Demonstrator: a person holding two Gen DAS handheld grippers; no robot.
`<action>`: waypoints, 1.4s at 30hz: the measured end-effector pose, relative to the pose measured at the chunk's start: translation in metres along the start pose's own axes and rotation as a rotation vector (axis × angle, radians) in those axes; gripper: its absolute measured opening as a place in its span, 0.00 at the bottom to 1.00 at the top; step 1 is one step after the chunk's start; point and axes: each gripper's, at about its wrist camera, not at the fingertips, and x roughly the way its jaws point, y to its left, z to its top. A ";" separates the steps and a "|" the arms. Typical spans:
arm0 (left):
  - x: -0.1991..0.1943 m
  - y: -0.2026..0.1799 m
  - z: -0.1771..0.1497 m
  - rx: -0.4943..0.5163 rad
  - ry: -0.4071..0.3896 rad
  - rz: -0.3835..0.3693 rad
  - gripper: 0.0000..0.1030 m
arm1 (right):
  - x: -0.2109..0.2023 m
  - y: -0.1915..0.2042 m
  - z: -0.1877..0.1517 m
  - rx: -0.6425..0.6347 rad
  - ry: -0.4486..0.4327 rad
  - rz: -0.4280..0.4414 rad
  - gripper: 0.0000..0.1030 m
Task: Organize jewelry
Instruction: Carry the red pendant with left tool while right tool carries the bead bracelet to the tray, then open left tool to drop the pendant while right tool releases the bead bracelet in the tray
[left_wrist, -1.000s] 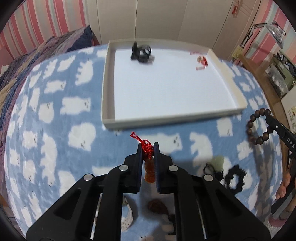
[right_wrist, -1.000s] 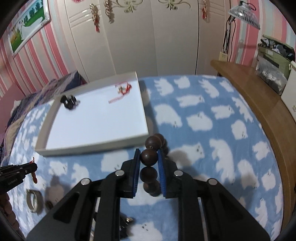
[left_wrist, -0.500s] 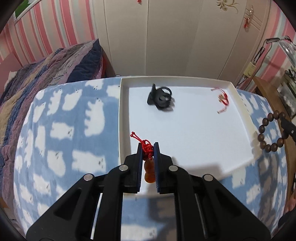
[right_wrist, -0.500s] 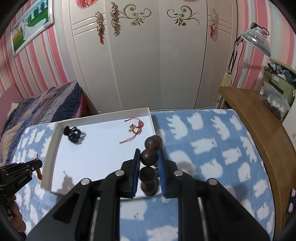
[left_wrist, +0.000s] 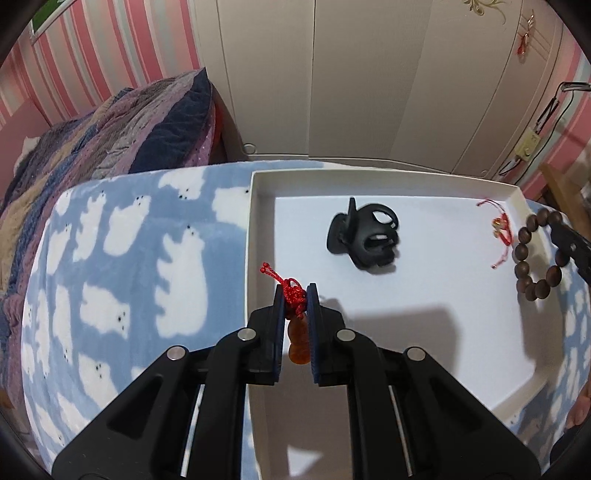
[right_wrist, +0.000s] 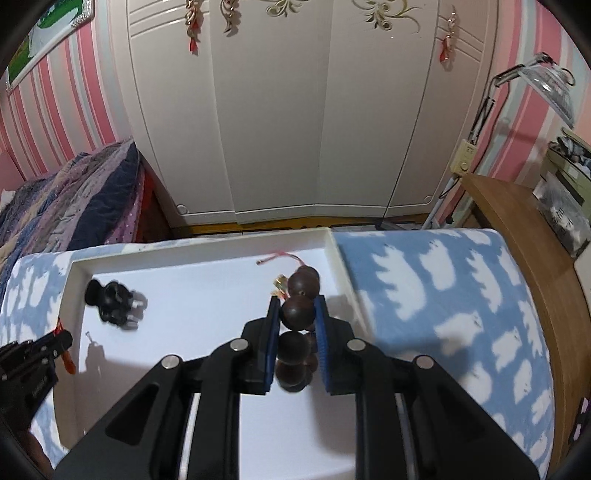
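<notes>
The left gripper (left_wrist: 295, 295), low in the centre of its own view, is clamped on the red knotted cord of an orange gourd charm (left_wrist: 298, 341), which hangs between the fingers over the left rim of the white tray (left_wrist: 249, 258). Inside the tray, a black hair claw (left_wrist: 364, 236) lies right of centre in the upper half of the frame, and a red string charm (left_wrist: 501, 230) lies near the right wall. The right gripper (right_wrist: 296, 308), centre of its view, is closed on a brown bead bracelet (right_wrist: 298, 314), held above the tray's right side, just in front of the red string. The tray rests on a blue blanket (left_wrist: 122, 280) with white bears.
</notes>
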 end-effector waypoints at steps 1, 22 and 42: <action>0.003 0.000 0.003 0.001 0.004 0.001 0.09 | 0.006 0.004 0.003 -0.002 0.004 0.005 0.18; 0.041 0.014 0.022 -0.003 0.022 -0.006 0.09 | 0.078 0.055 0.008 -0.126 0.081 0.180 0.18; -0.026 0.008 -0.008 0.049 -0.057 -0.062 0.76 | 0.006 0.009 0.007 -0.066 0.014 0.299 0.64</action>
